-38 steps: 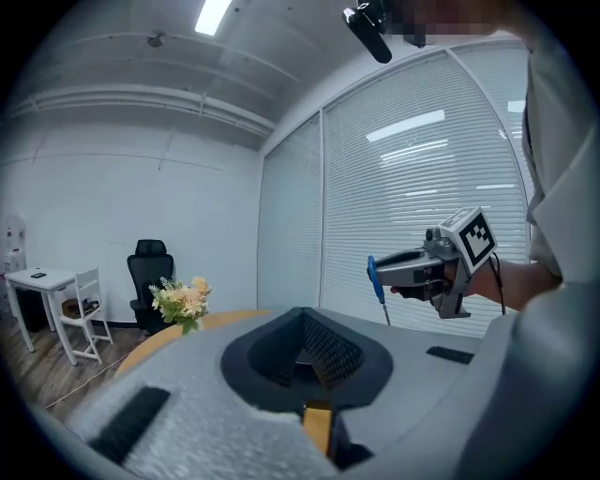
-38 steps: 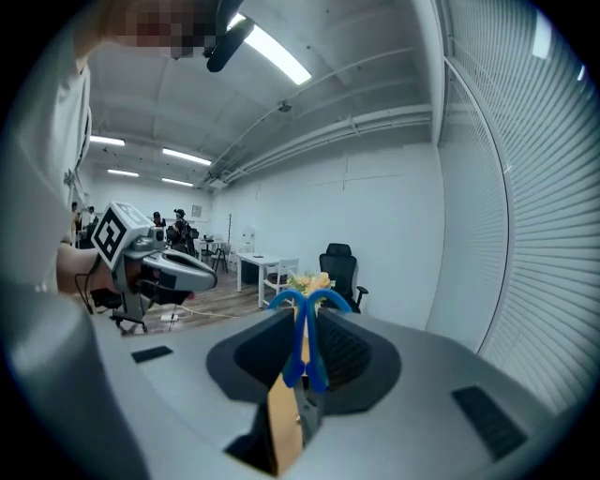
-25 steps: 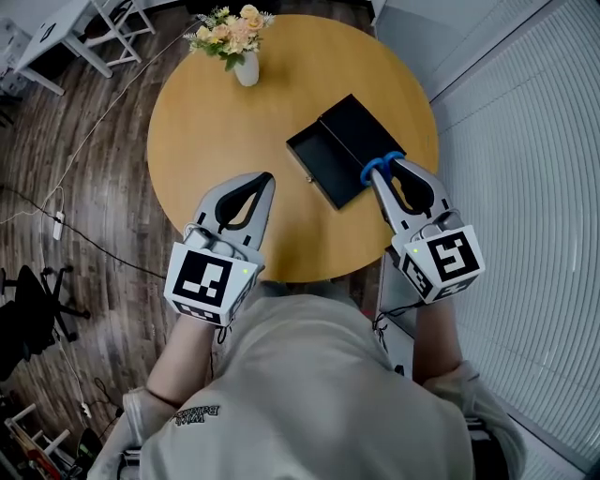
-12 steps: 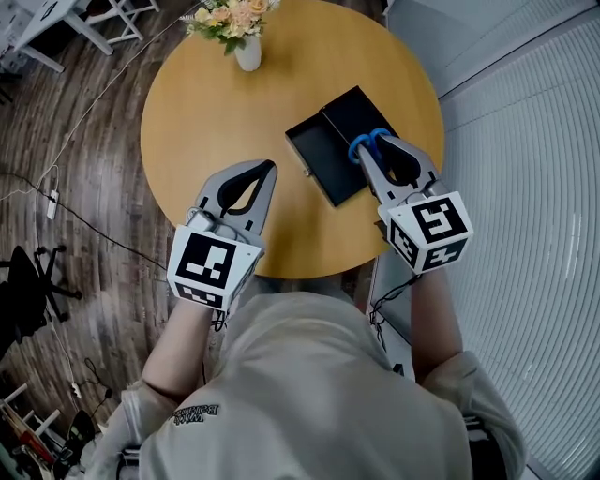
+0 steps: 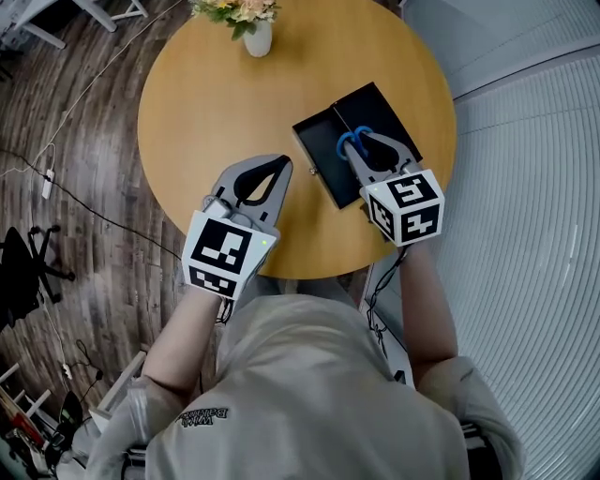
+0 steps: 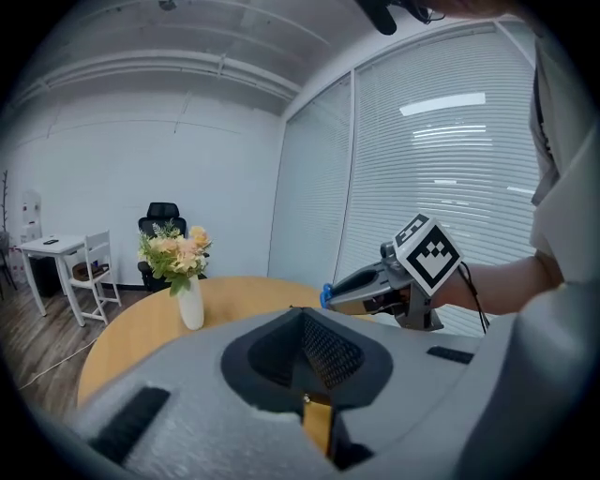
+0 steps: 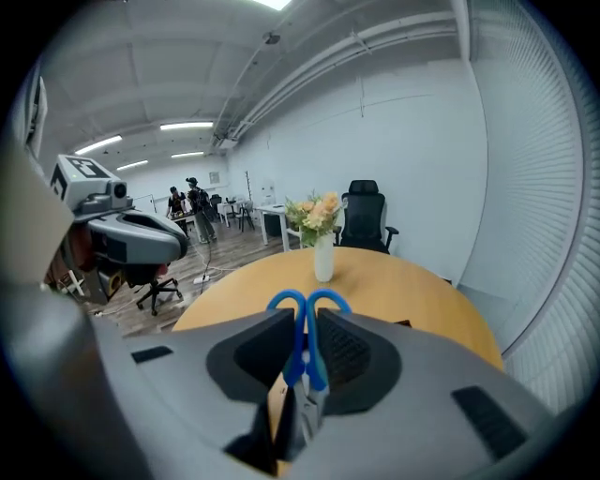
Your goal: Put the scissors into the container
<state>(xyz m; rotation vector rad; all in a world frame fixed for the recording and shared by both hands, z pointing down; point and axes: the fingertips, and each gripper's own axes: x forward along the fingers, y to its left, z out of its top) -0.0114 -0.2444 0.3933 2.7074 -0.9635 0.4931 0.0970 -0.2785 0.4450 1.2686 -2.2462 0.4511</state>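
Blue-handled scissors (image 5: 352, 143) (image 7: 307, 328) are clamped in my right gripper (image 5: 356, 150) (image 7: 302, 323), handles pointing forward past the fingertips. In the head view they hang over the open black container (image 5: 319, 155), whose lid (image 5: 380, 112) lies flat behind it on the round wooden table (image 5: 206, 103). My left gripper (image 5: 281, 167) (image 6: 302, 323) hovers over the table's near edge, left of the container, its jaws shut with nothing between them. From the left gripper view, the right gripper (image 6: 370, 281) and the scissors' blue tip (image 6: 326, 296) show at right.
A white vase of flowers (image 5: 251, 23) (image 6: 186, 272) (image 7: 321, 234) stands at the table's far side. White blinds (image 5: 534, 187) run along the right. Cables (image 5: 66, 178) lie on the wooden floor at left, with a black chair (image 5: 23, 272) nearby.
My right gripper has carried the scissors leftward and forward from the container's right edge to above its open tray. The left gripper shifted a little to the right.
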